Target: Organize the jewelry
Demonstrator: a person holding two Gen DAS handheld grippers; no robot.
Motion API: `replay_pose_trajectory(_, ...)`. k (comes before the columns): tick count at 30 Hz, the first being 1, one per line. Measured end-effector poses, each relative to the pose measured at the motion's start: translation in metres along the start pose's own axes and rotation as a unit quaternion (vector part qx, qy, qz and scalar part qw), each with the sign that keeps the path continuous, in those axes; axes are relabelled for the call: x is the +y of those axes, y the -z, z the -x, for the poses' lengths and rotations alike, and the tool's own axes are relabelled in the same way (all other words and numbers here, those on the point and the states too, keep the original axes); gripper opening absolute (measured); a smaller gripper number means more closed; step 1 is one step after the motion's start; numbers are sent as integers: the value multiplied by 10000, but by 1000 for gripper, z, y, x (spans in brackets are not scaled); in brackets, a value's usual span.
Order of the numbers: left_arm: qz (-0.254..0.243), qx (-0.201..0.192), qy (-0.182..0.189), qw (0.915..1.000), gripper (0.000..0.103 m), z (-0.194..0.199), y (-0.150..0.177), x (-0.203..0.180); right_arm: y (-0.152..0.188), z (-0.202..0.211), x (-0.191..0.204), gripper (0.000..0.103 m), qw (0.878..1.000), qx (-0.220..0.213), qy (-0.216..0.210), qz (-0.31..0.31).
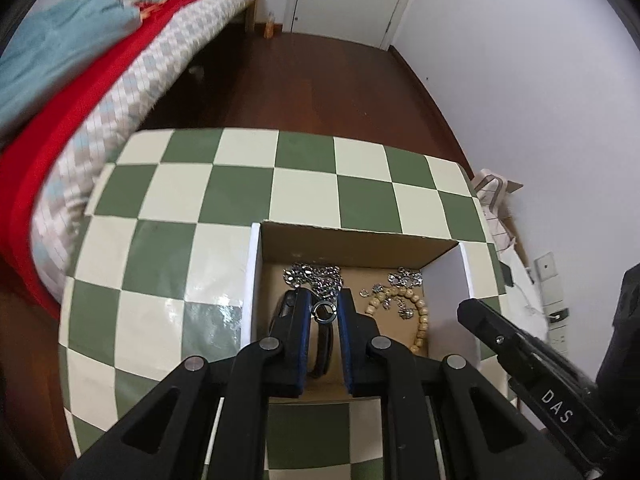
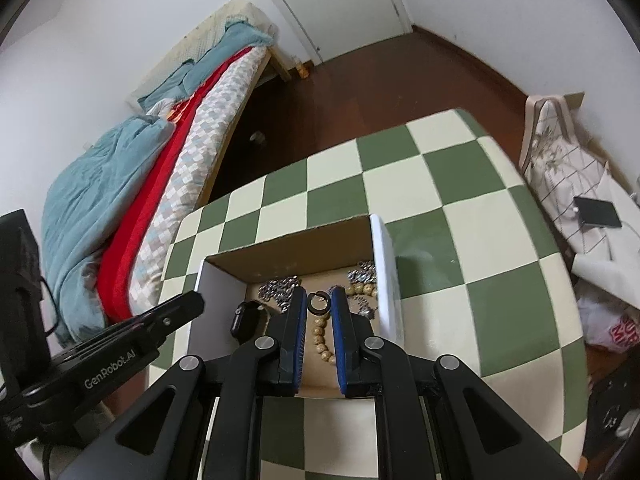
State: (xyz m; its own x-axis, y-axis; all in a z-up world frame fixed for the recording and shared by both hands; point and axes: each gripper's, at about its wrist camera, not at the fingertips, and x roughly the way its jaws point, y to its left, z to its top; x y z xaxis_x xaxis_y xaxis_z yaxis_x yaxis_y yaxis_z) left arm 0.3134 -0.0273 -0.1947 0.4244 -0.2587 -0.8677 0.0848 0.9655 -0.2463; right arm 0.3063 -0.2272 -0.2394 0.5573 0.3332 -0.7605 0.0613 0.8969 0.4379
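An open cardboard box [image 1: 360, 246] [image 2: 280, 252] sits on the checkered table. Inside lie silver chains [image 1: 316, 276] [image 2: 278, 290], a wooden bead bracelet [image 1: 418, 312] [image 2: 320, 338], small silver pieces [image 1: 404, 280] [image 2: 362, 276] and a black watch [image 2: 250, 318] [image 1: 322, 356]. My left gripper [image 1: 325, 312] is shut on a small dark ring [image 1: 325, 313] over the box. My right gripper [image 2: 319, 304] is shut on a small dark ring [image 2: 319, 303] over the box. Each gripper also shows in the other view: the right gripper [image 1: 520, 340] and the left gripper [image 2: 160, 320].
The green and cream checkered table [image 1: 224, 200] [image 2: 460, 208] holds the box. A bed with red and blue bedding [image 1: 80, 92] [image 2: 132, 184] stands to the left. A tablet [image 2: 598, 212] and bags [image 2: 608, 320] lie at the right. Dark wood floor [image 1: 320, 84] lies beyond.
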Motion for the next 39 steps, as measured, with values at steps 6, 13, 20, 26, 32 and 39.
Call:
replay_pose_trajectory(6,196,-185,-7,9996,55,14,-9,11,-4,2,-1,19,9997,85,42,-203)
replay_pose_trajectory(13,120,-392,-539,9977,101,33,-12,22,-6,16,5,52,9992,49,353,-193)
replay_pose_trajectory(20,-245,-493,-1330,9896,102,41,7,25,6,22,17,95,9877,259,1499,364)
replay_pose_trajectory(26,-361,-572,-1542,9857,102,57,21,23,18,30,30,103,9775,425,1927,750)
replay_pose_trajectory(32,-355,-736,-1543,9846,102,91,32,18,24,58,44,103,9752,315,2022,844)
replay_pose_trajectory(39,-390,-980,-1507,9829,102,143,58,8,39,110,66,103,9720,32,2145,963)
